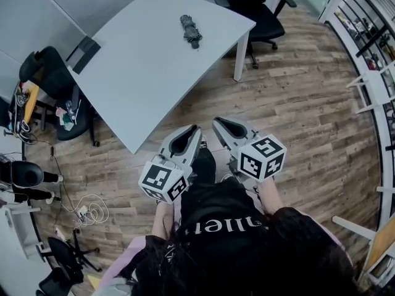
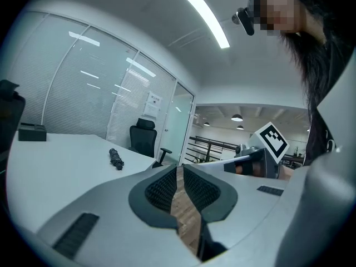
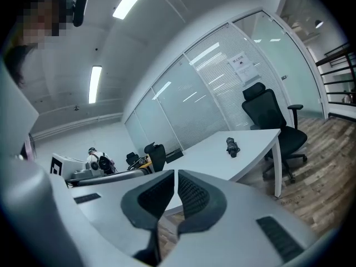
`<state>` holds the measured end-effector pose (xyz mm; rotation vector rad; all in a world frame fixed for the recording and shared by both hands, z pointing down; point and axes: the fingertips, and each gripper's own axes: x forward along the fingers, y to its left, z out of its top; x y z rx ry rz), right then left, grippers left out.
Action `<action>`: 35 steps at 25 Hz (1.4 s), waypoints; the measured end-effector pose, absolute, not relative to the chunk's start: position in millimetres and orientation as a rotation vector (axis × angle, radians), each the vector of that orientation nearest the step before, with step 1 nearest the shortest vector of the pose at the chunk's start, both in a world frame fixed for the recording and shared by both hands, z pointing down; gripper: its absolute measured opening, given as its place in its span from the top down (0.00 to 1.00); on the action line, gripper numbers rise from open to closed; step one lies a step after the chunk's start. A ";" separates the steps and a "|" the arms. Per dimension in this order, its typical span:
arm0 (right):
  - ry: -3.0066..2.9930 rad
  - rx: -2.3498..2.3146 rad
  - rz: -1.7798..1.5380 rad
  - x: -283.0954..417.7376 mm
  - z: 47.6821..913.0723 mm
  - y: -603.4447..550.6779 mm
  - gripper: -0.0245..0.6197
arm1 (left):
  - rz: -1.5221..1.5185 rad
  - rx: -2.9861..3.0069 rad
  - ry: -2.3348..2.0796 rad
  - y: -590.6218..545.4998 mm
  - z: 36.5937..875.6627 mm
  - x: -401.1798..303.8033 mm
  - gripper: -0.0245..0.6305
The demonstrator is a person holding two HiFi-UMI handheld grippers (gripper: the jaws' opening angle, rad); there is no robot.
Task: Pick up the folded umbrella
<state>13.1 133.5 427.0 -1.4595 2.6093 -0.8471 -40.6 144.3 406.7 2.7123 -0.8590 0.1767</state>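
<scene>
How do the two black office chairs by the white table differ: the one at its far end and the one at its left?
The far chair has a bare seat; the left chair has small colourful items on its seat. The far chair stands near the folded umbrella; the left chair stands farther from it. Both are black with wheeled bases.

Office, with glassed-off rooms. Large white table with a curved edge. A black swivel office chair sits at its far corner, and a second dark chair is by the left edge. Glass partition walls with slatted blinds, and a printed notice stuck on one pane. Linear ceiling lights. Wood-look plank floor. Loose cables lie on the floor at left. White shelving runs along the right side.
</scene>
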 end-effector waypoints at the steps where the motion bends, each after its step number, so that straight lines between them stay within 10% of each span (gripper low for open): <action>1: 2.608 -1.463 -0.852 14.8 428.0 124.9 0.91 | 0.174 2.709 -0.861 135.1 407.4 -40.7 0.88; 35: 2.545 -1.685 -0.985 6.1 449.4 -136.7 0.91 | 0.246 2.751 -0.710 -140.9 419.4 -52.7 0.88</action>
